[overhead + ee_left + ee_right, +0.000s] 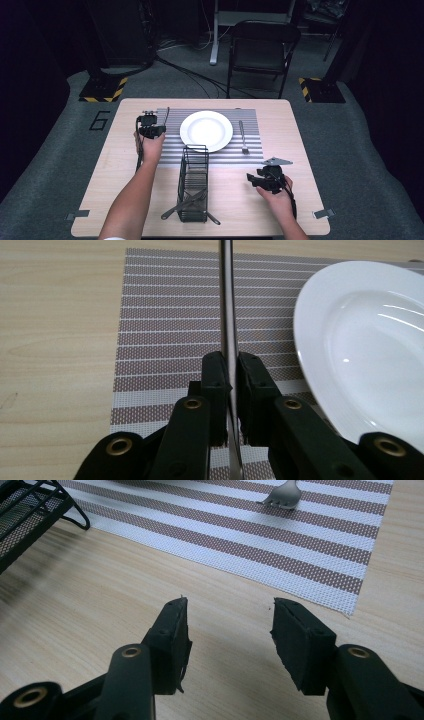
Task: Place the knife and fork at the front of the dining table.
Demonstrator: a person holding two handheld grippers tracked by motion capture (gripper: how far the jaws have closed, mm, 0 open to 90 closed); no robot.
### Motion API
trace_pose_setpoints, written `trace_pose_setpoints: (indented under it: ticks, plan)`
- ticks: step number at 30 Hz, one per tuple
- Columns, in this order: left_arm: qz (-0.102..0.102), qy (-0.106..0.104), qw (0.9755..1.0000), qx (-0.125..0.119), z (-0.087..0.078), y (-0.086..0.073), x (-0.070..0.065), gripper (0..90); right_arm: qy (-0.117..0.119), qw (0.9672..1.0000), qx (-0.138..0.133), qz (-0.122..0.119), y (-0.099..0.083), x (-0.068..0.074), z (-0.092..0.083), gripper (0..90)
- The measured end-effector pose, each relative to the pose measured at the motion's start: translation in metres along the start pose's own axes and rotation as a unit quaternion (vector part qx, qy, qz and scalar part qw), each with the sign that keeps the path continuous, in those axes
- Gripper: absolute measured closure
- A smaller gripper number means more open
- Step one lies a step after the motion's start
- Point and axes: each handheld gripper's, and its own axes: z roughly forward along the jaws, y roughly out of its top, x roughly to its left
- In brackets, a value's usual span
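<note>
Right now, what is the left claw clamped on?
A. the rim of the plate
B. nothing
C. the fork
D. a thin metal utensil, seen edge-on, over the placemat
D. In the left gripper view the left claw has both pads pressed on a thin metal utensil above the placemat; the plate lies beside it and the fork lies past the plate.

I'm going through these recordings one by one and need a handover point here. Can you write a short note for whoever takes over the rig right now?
Left tool: shut on a thin metal utensil, edge-on, probably a knife, held over the striped placemat left of the white plate.
Right tool: open, holds nothing, over the bare table.
Done: fork lies on the mat right of the plate.
Left: set the held utensil down; more cutlery lies at the wire caddy.
</note>
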Motion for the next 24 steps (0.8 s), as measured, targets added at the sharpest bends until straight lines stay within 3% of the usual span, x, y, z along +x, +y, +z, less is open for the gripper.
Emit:
trace_pose_setpoints:
  ticks: [6, 12, 15, 24]
  plan:
    - [0.013, 0.019, 0.9997, 0.008, 0.017, 0.001, -0.005, 82.5, 0.001, 1.0000, -0.001, -0.001, 0.000, -0.003, 0.001, 48.3]
    - [-0.002, 0.008, 1.0000, 0.002, 0.032, 0.001, -0.009, 82.5, 0.004, 1.0000, 0.000, 0.000, 0.000, -0.002, 0.002, 48.3]
    - [-0.008, 0.012, 0.9998, 0.014, 0.040, 0.000, -0.010, 82.4, 0.004, 1.0000, 0.000, -0.002, 0.000, -0.002, 0.003, 48.3]
    - [-0.035, 0.027, 0.9988, 0.021, 0.054, -0.004, -0.010, 82.4, 0.005, 1.0000, 0.002, 0.003, 0.000, -0.002, 0.004, 48.3]
